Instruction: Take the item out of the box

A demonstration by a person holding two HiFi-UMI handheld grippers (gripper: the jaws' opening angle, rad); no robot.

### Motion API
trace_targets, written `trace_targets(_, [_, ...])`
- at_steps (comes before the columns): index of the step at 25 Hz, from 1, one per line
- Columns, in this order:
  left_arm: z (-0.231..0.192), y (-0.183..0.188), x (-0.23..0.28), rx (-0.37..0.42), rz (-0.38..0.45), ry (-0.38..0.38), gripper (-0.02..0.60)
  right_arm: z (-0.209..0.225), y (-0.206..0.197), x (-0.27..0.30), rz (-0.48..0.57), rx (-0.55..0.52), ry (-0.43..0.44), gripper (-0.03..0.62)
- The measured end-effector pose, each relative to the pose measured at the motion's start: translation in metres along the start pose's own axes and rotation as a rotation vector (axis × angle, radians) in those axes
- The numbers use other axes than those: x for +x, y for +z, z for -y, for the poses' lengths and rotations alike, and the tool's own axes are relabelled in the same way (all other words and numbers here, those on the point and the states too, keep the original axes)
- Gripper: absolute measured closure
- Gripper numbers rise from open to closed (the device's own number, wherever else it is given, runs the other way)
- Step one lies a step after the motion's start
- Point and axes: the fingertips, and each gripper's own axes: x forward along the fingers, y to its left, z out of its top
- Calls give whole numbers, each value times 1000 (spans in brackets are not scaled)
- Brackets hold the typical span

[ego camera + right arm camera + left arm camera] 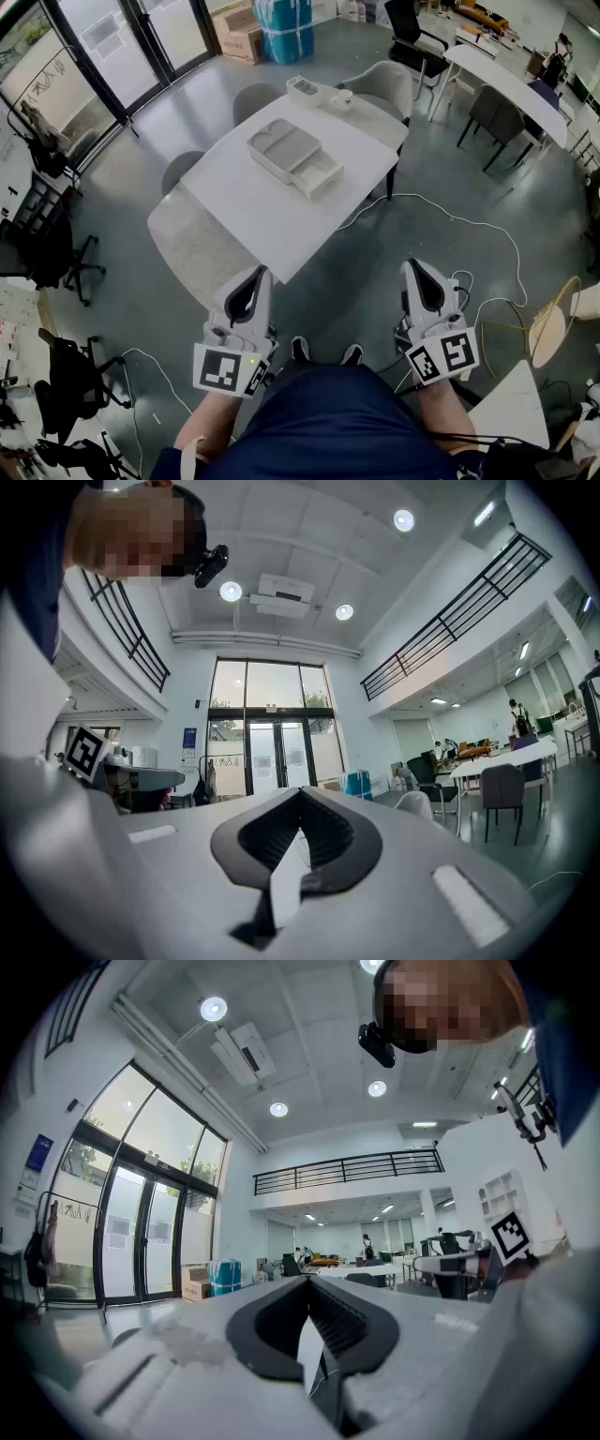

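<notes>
Left gripper: the left gripper point(260, 274) is held low, close before the person's body, and points forward toward the table. Its jaws are closed, tip against tip, with nothing between them.
Right gripper: the right gripper point(413, 266) is held at the same height on the other side of the body. In its own view the jaws meet at the tips and hold nothing.
Marker cubes: each gripper carries its marker cube at the back end, near the wrist, the left one point(228, 370) and the right one point(442, 358).
Table: a white table point(244, 211) stands ahead of the person, with one corner turned toward the left gripper. Both grippers are well apart from it.
Box: a pale flat box point(281, 145) lies near the middle of the table. Its top is moulded in compartments. A lower part point(319, 175) stands out at the side that faces the person's right.
Item: from this distance I cannot tell what is inside the box, or whether something is inside it.
Other things on the table: a small white container point(304, 90) and a cup point(342, 97) stand near the far edge, well apart from the box.
Around the table: a grey chair point(386, 86) is at the far side. A white cable point(473, 225) runs over the grey floor at the right.
Person: only the dark blue clothing and the shoes point(300, 349) show between the two grippers.
</notes>
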Motion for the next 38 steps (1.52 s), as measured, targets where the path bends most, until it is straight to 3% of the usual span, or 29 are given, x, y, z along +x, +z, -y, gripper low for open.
trace_targets(7, [-2,-7,23,6,0,12,580,19,-5,13,1,2,2,594])
trace_targets(24, [38,-47,74,-31,-118,83,578,81,-50,22,-128,104,71,592])
trace_targets(31, [28,-58,95,-46,-149,74,580,83,-68,43,-183,116,82,592])
trace_targets(38, [10,-69,148,-77,-138,15,580,103,-74,76,-212,90,35,592])
